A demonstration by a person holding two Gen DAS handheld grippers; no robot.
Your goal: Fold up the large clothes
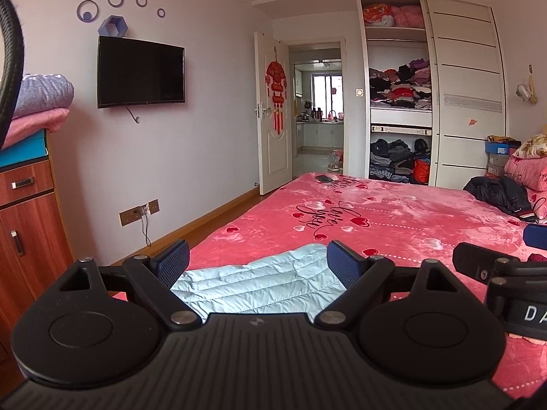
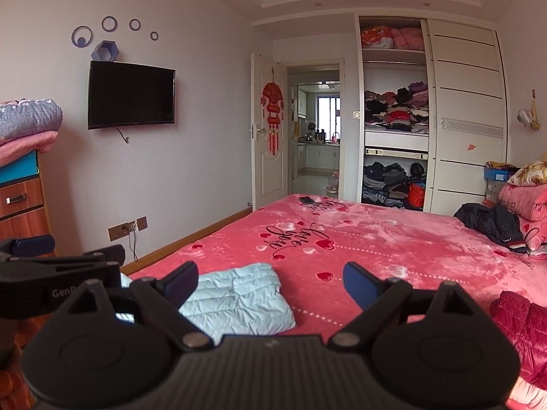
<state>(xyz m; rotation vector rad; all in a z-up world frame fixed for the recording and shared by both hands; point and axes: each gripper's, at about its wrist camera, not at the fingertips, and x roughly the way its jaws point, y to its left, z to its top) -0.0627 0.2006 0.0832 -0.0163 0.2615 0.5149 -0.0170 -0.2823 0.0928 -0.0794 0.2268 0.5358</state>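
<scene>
Our left gripper [image 1: 258, 263] and right gripper [image 2: 270, 283] both hang with jaws spread wide, pinching nothing. Just beyond them, near the bed's left edge, the pale blue quilted jacket [image 2: 239, 295] lies folded into a compact rectangle on the pink blanket [image 2: 393, 239] — that one looks done. For the next garment, likely the dark red quilted piece [image 2: 523, 324] at near right, we should grip two corners evenly and spread it flat before folding.

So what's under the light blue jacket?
The folded jacket lies on the pink blanket with red hearts, which shows all around it. Whatever lies beneath the blanket is covered, and the spot right under the jacket is hidden too.
</scene>
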